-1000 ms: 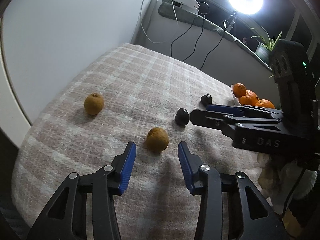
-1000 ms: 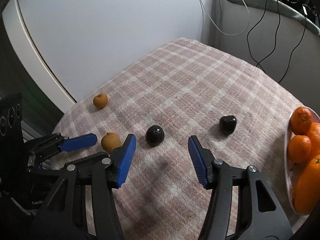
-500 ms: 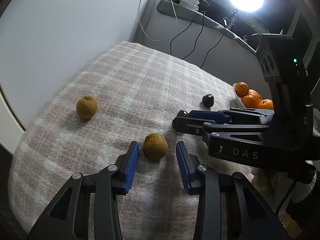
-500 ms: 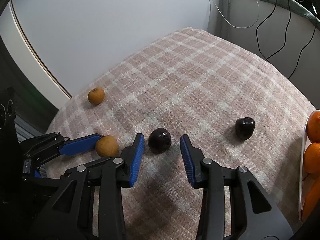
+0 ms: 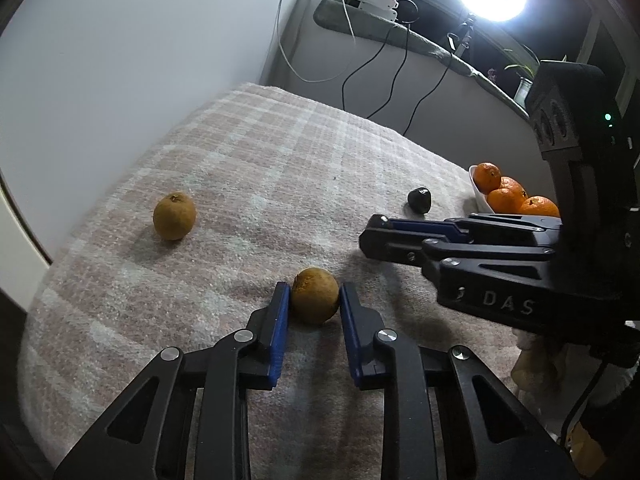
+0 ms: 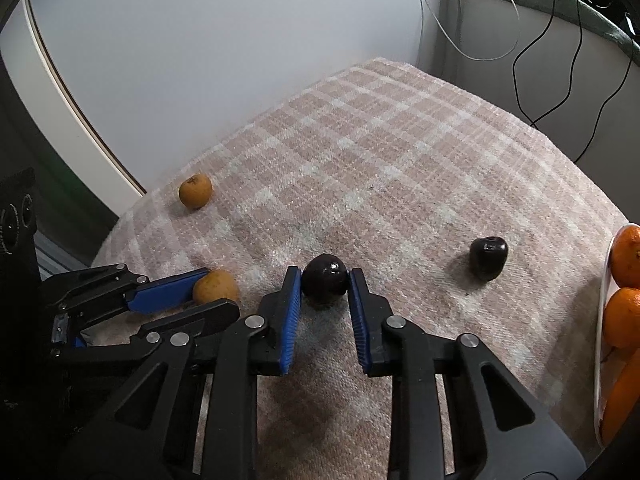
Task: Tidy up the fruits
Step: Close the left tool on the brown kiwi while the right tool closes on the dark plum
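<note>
Black grippers, blue fingers (image 5: 279,320), silver screws, "DAS" marking.

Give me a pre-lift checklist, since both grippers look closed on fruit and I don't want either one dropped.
1. Left gripper pads pressing the brown fruit: ok.
2. Right gripper pads pressing the dark fruit: ok.
3. Both grips near the fingertips, depth enough: cannot tell.
4. Grippers apart from each other: ok.
5. Room left in the dish of oranges: cannot tell.
6. Loose fruits clear of the grippers: ok.
</note>
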Demonstrator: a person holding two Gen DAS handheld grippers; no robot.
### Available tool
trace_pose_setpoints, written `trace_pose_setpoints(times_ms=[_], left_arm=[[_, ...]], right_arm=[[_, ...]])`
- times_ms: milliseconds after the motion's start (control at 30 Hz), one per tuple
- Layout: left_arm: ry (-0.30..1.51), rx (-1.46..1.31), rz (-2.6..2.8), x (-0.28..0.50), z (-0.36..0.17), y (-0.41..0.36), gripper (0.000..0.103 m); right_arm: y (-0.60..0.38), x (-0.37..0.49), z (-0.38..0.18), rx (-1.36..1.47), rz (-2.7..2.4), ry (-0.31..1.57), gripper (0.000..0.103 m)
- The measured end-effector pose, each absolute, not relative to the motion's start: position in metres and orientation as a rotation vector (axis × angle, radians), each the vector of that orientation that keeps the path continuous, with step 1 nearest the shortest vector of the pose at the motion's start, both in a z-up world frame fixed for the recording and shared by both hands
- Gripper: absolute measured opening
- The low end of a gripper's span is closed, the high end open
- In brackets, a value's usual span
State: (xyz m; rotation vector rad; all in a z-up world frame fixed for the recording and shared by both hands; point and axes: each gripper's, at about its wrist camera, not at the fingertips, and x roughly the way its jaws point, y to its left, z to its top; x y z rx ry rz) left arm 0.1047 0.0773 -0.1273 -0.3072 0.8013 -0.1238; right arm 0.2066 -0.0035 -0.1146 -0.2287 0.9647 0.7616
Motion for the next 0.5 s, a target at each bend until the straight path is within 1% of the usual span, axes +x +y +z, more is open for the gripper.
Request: trace_pose_setpoints(times_ms=[300, 500], left_arm=[[0.786, -0.307, -0.146, 0.103, -0.115, 0.068, 0.023], [0.767, -0.292, -0.18, 0.106, -0.103, 0.05, 0.023]], right_arm=[[-0.032, 0.192, -0.088, -0.213, 0.75, 0.898, 0.025], [-0.07, 0.187, -0.069, -0.171, 0.72, 0.857, 0.025]])
